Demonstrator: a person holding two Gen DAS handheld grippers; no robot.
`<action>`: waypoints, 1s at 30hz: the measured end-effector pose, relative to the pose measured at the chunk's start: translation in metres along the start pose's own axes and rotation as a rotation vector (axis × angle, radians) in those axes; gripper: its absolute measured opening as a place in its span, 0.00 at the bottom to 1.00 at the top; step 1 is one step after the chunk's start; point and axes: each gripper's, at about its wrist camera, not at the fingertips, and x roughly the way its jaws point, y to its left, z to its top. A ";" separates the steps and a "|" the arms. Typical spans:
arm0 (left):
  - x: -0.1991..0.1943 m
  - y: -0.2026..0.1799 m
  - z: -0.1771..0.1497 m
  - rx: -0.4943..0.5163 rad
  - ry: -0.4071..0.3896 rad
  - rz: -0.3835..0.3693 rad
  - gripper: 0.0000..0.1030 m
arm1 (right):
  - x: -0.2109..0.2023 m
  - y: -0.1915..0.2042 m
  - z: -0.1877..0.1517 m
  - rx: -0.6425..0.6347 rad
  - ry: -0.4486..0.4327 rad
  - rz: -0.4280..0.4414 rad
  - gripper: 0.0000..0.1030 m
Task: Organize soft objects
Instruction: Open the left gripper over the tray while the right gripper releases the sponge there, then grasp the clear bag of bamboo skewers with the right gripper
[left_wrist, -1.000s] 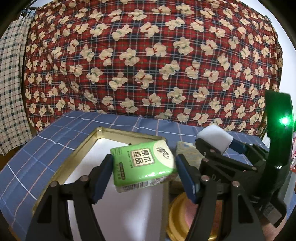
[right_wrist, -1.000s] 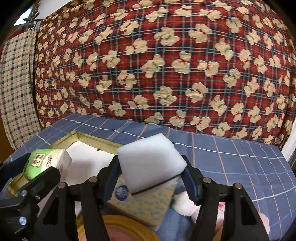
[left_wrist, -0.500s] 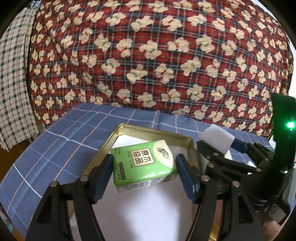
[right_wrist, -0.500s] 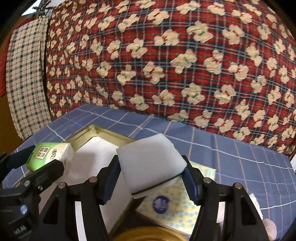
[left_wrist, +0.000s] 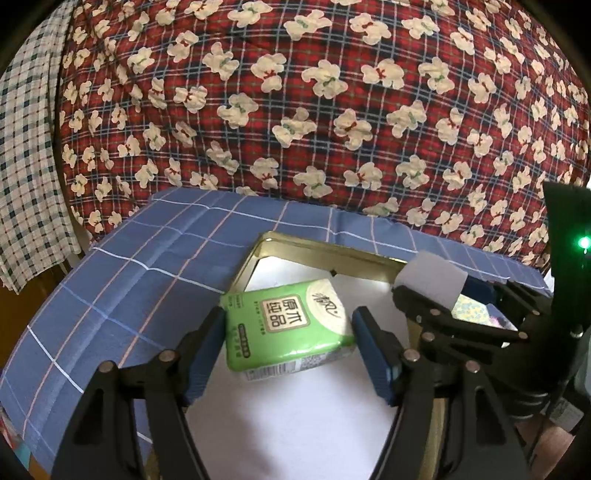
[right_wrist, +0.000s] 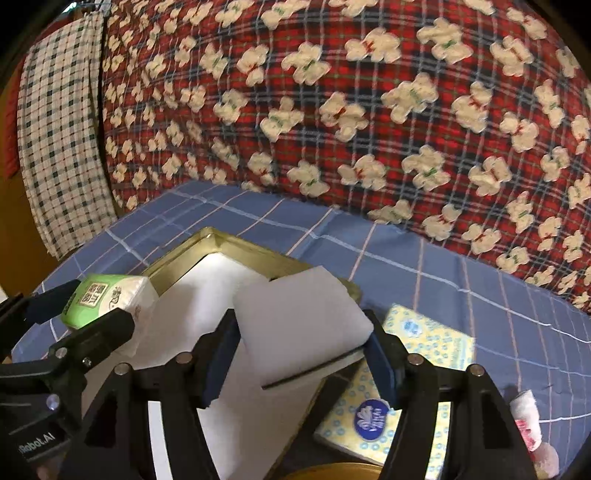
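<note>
Tissue pack (left_wrist: 286, 323), green, clamped in left tool (left_wrist: 288, 347) above gold tin (left_wrist: 328, 251). White sponge (right_wrist: 299, 328) clamped in right tool (right_wrist: 301, 358), beside yellow tissue packet (right_wrist: 424, 339).

Two tongs are in view — the left tongs (left_wrist: 288, 345) and the right tongs (right_wrist: 301, 354). One green tissue pack (left_wrist: 286, 321). One white sponge block (right_wrist: 301, 328). One gold tin tray (left_wrist: 332, 251) with a white lining. One yellow tissue pack (right_wrist: 417, 354) with blue dots. One small pink-and-white cloth item (right_wrist: 526, 417) at the right edge — too blurred to tell what it is. One blue checked sheet (left_wrist: 147, 266), one red plaid quilt (left_wrist: 314, 110) with pale bears, one checked cloth (right_wrist: 59, 147) hanging at left.
</note>
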 end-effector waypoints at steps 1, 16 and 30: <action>0.001 0.001 -0.001 0.001 0.004 0.000 0.69 | 0.002 0.002 0.000 -0.004 0.010 0.011 0.67; -0.015 0.008 -0.006 -0.030 -0.037 -0.028 0.87 | -0.009 -0.007 -0.008 0.084 -0.014 0.055 0.81; -0.067 -0.048 -0.051 0.046 -0.154 -0.163 0.94 | -0.099 -0.045 -0.080 0.108 -0.113 -0.009 0.81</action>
